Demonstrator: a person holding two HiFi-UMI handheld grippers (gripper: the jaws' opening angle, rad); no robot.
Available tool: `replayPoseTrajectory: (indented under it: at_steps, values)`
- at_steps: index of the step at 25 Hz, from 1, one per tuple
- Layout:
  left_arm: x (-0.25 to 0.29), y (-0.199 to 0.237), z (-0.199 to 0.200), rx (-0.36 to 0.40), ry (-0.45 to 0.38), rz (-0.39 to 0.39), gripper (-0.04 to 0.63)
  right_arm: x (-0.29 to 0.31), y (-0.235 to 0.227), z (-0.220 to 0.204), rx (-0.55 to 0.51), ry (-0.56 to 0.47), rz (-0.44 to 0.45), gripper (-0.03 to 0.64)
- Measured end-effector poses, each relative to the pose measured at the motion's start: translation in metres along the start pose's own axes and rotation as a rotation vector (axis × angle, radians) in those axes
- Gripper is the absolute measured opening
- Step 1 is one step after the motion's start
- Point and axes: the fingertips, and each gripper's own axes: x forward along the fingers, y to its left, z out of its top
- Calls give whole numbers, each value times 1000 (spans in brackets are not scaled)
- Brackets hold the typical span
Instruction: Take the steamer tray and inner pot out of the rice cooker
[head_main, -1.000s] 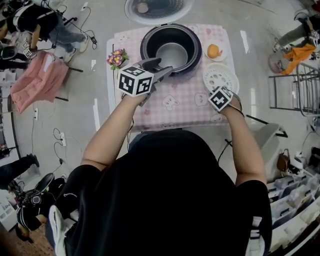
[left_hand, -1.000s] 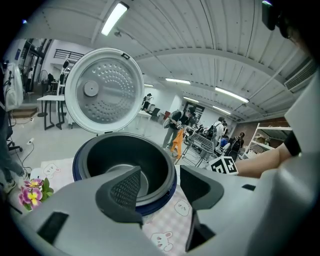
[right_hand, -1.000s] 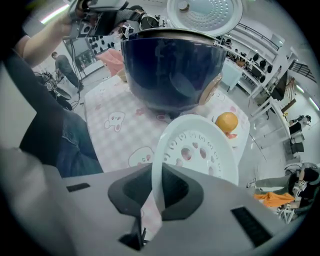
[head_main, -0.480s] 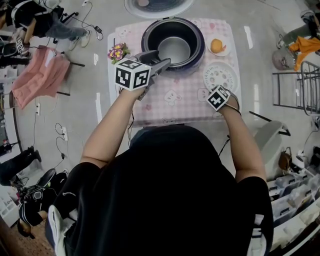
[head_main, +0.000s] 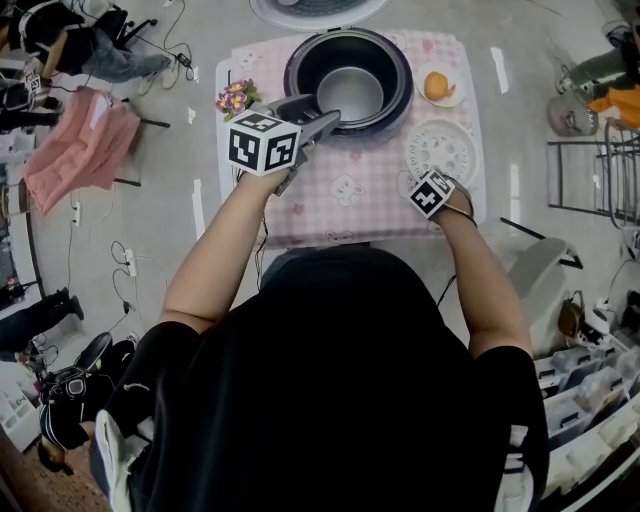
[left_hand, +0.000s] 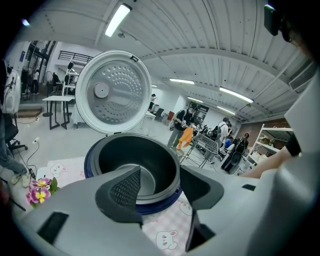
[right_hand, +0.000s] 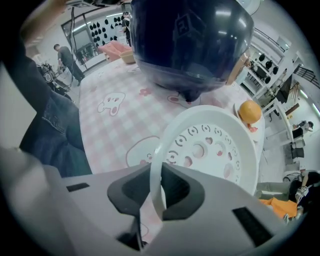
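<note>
The dark blue rice cooker stands open at the table's far side, with the inner pot seated in it. My left gripper hovers open at the cooker's near left rim; in the left gripper view the pot shows past that open gripper, untouched. The white perforated steamer tray is down at the table, right of the cooker. My right gripper points down, shut on the tray's near rim. Its jaws have just been opening slightly, the rim still between them.
The cooker's lid stands open behind the pot. An orange on a small plate sits beyond the tray. A small flower bunch stands at the table's left edge. The pink checked tablecloth covers the table. People and racks surround the table.
My right gripper has come down with the steamer tray, which now lies low over the tablecloth. The left gripper has stayed at the cooker's rim.
</note>
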Motion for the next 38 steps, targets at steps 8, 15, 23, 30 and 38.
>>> replayPoseTrajectory:
  at_steps: [8, 15, 23, 30, 38]
  values:
    - [1, 1, -5, -5, 5, 0, 258, 13, 4, -3, -2, 10, -3, 58]
    - [-4, 0, -5, -9, 0, 2, 258, 11, 4, -2, -1, 6, -4, 63]
    - [-8, 0, -5, -9, -13, 8, 258, -12, 5, 10, 47, -64, 37, 106]
    - [-13, -2, 3, -5, -35, 12, 258, -81, -37, 52, 135, -258, -40, 112]
    - [-19, 3, 13, -7, -58, 24, 259, -179, -86, 123, 286, -593, -41, 101]
